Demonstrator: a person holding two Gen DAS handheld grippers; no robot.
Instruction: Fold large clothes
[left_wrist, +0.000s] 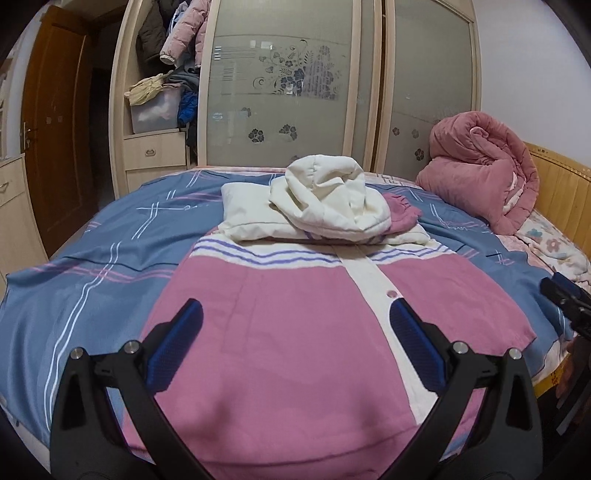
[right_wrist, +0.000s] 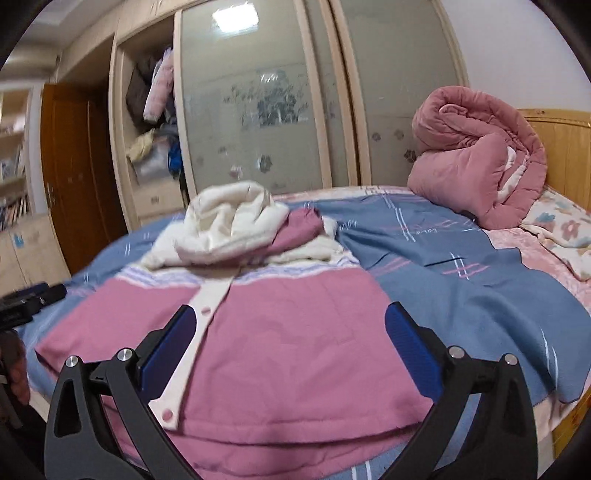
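One jacket (left_wrist: 280, 325), pink with white hood (left_wrist: 325, 195), spread flat on bed (left_wrist: 74, 258), directly ahead of and beneath both tongs. Left tongs (left_wrist: 295, 317) wide, gripping nothing; right tongs (right_wrist: 291, 325) likewise wide, over jacket's hem. Beyond tongs, far right: rolled pink quilt (left_wrist: 484, 177). Farther back: wardrobe (left_wrist: 280, 74).

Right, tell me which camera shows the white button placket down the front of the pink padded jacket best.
The left wrist view: the white button placket on the pink padded jacket is sharp there, running from the stripes toward the near hem. The right wrist view shows the placket blurred, its lower part partly behind a fingertip.
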